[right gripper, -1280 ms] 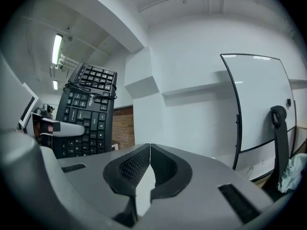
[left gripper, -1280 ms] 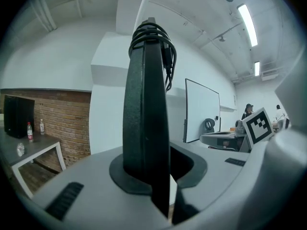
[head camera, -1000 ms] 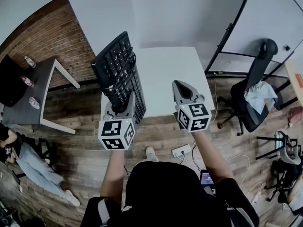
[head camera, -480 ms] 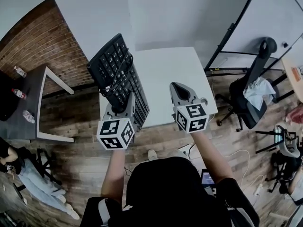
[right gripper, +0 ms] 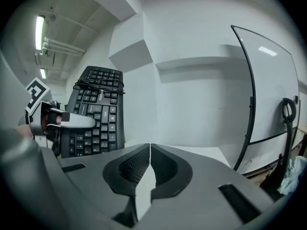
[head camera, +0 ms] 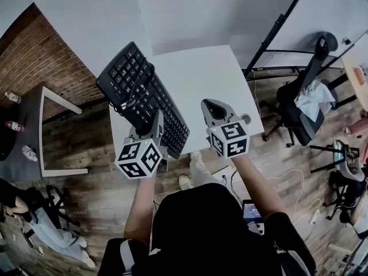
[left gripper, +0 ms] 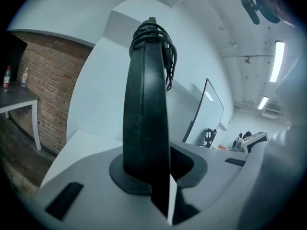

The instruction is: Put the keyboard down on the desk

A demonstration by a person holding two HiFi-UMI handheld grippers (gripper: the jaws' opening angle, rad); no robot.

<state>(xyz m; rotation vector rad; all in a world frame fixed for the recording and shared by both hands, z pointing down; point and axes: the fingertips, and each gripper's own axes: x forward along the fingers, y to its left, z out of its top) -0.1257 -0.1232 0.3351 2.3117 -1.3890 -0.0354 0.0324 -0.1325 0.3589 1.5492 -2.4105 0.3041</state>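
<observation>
The black keyboard (head camera: 131, 84), with its cable (head camera: 140, 91) wound round it, hangs tilted over the left part of the white desk (head camera: 201, 76). My left gripper (head camera: 154, 126) is shut on the keyboard's near edge. In the left gripper view the keyboard (left gripper: 146, 104) stands edge-on between the jaws, with the cable coil (left gripper: 160, 37) at its top. My right gripper (head camera: 207, 103) hovers over the desk's near right part, shut and holding nothing. In the right gripper view my right gripper (right gripper: 147, 163) shows its pads together, and the keyboard (right gripper: 96, 107) stands to its left.
A grey side table (head camera: 40, 125) with bottles stands at the left by a brick wall (head camera: 34, 56). A black office chair (head camera: 305, 105) and a whiteboard stand (head camera: 270, 39) are at the right. A power strip (head camera: 221, 176) lies on the wooden floor.
Both grippers have come down toward the desk. The keyboard has sunk with the left gripper and its far end has leaned over to the left.
</observation>
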